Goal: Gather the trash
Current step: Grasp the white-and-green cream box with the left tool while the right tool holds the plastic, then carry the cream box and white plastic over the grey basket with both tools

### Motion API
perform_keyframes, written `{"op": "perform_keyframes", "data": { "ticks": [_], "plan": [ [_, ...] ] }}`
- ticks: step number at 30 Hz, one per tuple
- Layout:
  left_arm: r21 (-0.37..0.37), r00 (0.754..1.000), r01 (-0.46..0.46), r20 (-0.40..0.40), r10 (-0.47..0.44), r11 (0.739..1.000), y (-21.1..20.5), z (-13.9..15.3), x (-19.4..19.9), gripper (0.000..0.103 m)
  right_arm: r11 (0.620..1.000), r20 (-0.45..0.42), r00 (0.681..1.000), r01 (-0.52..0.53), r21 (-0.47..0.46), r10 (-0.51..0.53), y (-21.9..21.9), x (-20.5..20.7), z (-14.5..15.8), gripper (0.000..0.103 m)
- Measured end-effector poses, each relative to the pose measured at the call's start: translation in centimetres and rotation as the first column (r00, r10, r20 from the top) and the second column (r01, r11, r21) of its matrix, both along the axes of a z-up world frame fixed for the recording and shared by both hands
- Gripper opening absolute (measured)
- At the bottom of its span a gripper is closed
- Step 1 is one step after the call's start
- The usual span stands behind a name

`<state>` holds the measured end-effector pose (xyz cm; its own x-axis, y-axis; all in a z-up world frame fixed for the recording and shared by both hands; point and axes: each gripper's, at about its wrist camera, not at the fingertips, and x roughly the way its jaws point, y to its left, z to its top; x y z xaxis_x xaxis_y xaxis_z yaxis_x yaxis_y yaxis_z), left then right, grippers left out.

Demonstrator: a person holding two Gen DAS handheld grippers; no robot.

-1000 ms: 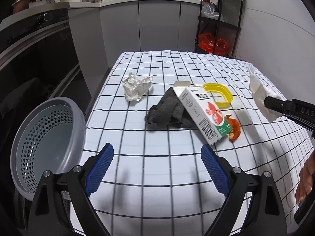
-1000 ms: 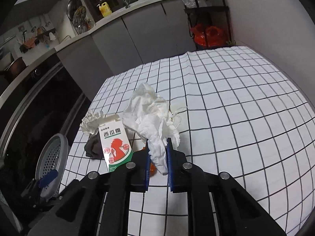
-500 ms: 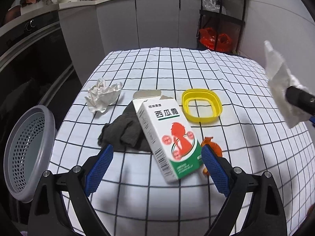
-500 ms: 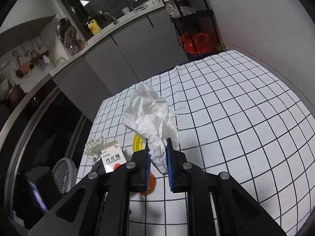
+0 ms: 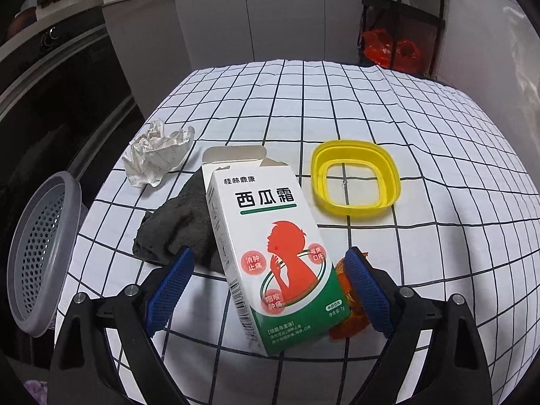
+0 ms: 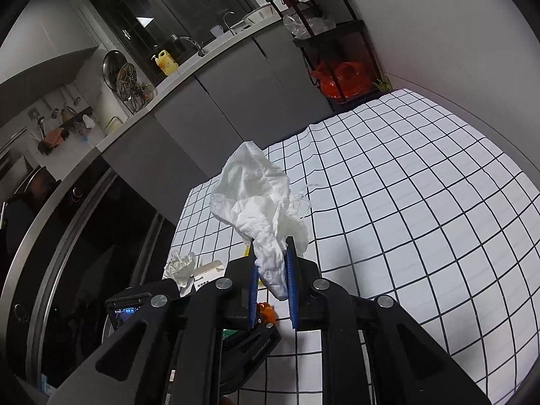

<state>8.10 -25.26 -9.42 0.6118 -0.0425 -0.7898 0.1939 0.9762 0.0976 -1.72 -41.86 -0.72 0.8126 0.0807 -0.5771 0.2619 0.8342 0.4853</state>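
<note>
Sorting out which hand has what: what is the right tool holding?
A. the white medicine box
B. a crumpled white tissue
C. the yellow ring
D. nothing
B: in the right wrist view, the right tool is shut on the crumpled white tissue, lifted above the checked tablecloth.

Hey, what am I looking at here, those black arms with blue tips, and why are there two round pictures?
No robot: a person holds two-finger tongs in each hand, each with a fisheye camera looking along them. The left tongs are closing, straddling a medicine box that the pads do not yet press. Nearby on the checked tablecloth lie a dark cloth, crumpled paper, a yellow ring and an orange wrapper. A grey basket waits beside the table. The right tongs pinch a white tissue.
</note>
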Motion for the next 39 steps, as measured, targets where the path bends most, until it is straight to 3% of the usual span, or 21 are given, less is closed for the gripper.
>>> {"op": "perform_keyframes", "data": {
  "ticks": [2, 4, 12, 22, 23, 24, 25, 39],
  "plan": [
    [0.003, 1.0, 0.0, 0.006, 0.0, 1.0, 0.0, 0.1, -0.1, 0.078, 1.0, -0.002, 1.0, 0.0, -0.01, 0.0, 0.0, -0.1, -0.1, 0.014],
    [-0.016, 1.0, 0.015, -0.007, -0.015, 1.0, 0.0, 0.1, -0.2, 0.061, 1.0, -0.005, 1.0, -0.002, -0.007, 0.002, 0.2, 0.1, -0.1, 0.014],
    [-0.08, 0.999, 0.034, -0.01, -0.035, 0.996, 2.4, 1.4, -1.4, 0.06, 1.0, -0.015, 1.0, -0.016, -0.025, 0.016, 0.7, 0.6, 0.1, 0.014],
    [-0.079, 0.992, 0.064, 0.11, -0.055, 0.995, 8.5, 6.3, -5.0, 0.058, 0.996, -0.026, 0.998, -0.055, -0.065, 0.053, 3.1, 1.7, 0.3, 0.014],
    [-0.081, 0.991, 0.063, 0.12, -0.053, 0.995, 9.5, 6.7, -5.2, 0.056, 0.995, -0.028, 0.998, -0.063, -0.072, 0.062, 3.6, 1.9, 0.3, 0.014],
    [-0.081, 0.991, 0.062, 0.124, -0.051, 0.995, 10.3, 7.1, -5.3, 0.044, 0.995, -0.03, 0.997, -0.071, -0.076, 0.069, 4.1, 2.1, 0.3, 0.014],
    [-0.081, 0.991, 0.06, 0.123, -0.05, 0.995, 11.3, 7.4, -5.3, 0.04, 0.994, -0.029, 0.996, -0.082, -0.078, 0.08, 4.8, 2.3, 0.3, 0.014],
    [-0.126, 0.992, -0.007, 0.121, 0.023, 0.992, 22.0, 9.0, -4.8, 0.038, 0.967, -0.027, 0.971, -0.241, -0.088, 0.239, 13.8, 4.7, 0.3, 0.014]
  ]
}}
